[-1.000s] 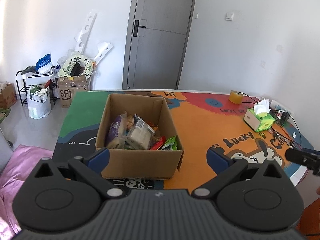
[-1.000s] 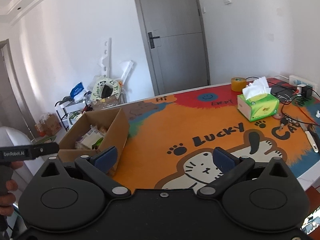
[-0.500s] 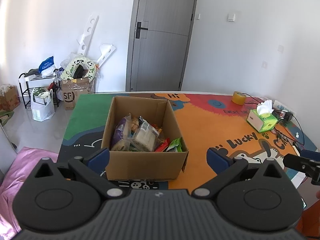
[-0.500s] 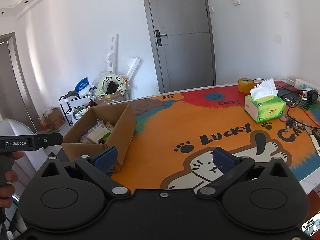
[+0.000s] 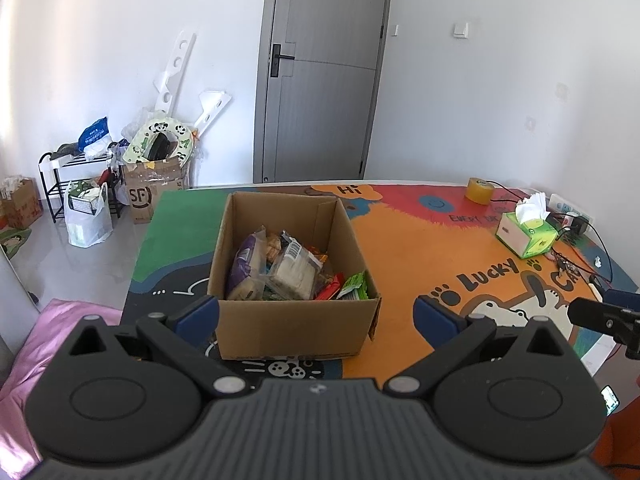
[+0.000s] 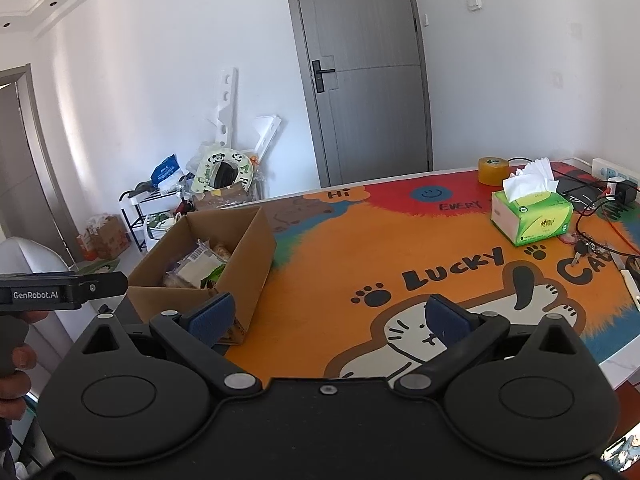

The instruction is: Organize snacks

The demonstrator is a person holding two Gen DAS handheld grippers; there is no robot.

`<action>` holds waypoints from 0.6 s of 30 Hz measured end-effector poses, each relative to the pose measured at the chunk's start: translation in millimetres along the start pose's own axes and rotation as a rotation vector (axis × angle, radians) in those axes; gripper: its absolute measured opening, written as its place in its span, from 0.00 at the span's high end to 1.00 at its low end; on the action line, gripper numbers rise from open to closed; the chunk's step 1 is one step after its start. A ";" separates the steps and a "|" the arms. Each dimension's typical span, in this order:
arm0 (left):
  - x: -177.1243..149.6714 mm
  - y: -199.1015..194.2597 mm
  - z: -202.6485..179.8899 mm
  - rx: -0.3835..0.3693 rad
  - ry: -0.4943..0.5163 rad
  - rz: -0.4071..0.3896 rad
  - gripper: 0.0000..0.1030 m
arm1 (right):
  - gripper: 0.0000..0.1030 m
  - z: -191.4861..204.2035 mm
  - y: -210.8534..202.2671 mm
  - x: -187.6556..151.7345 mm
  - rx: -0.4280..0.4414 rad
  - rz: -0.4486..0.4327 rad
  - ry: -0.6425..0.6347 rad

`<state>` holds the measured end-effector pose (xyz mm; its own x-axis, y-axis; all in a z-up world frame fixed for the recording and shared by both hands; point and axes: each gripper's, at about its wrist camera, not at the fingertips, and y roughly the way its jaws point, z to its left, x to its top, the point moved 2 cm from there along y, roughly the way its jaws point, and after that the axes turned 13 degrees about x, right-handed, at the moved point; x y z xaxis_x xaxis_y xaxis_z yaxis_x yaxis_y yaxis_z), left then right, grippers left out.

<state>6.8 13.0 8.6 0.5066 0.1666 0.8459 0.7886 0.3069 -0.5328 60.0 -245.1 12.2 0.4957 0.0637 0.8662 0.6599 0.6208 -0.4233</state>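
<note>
On the counter (image 5: pixel 420 248), an open box (image 5: pixel 294 326) of snacks (image 5: pixel 288 268); both grippers held clear above.
Left gripper (image 5: pixel 316 314) spread wide, empty, facing the box's near wall. Right gripper (image 6: pixel 328 316) spread wide, empty, over the mat (image 6: pixel 360 256) beside the box. Tissue box (image 6: pixel 532 216) and tape roll (image 6: pixel 494 170) stand well apart at the far right.

Snacks (image 5: pixel 288 268) in box (image 5: pixel 294 328) — tissues (image 5: pixel 526 234) right.

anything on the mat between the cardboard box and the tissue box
No, just bare printed mat between the cardboard box and the tissue box, clearest in the right wrist view.
</note>
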 end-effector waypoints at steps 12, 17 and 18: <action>0.8 -1.1 0.8 0.000 0.004 -0.003 0.00 | 0.00 2.2 0.2 0.0 -0.001 -0.001 0.000; 0.7 -0.9 0.5 0.000 0.003 -0.002 0.00 | 0.00 2.1 -0.6 -0.1 -0.005 -0.001 0.001; 0.8 -0.8 0.6 0.001 0.003 -0.001 0.00 | 0.00 2.0 -0.7 0.0 -0.004 -0.002 0.002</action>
<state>6.4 13.5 9.7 0.5070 0.1633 0.8463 0.7888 0.3079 -0.5320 58.4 -244.0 13.0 0.4956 0.0611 0.8664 0.6633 0.6174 -0.4230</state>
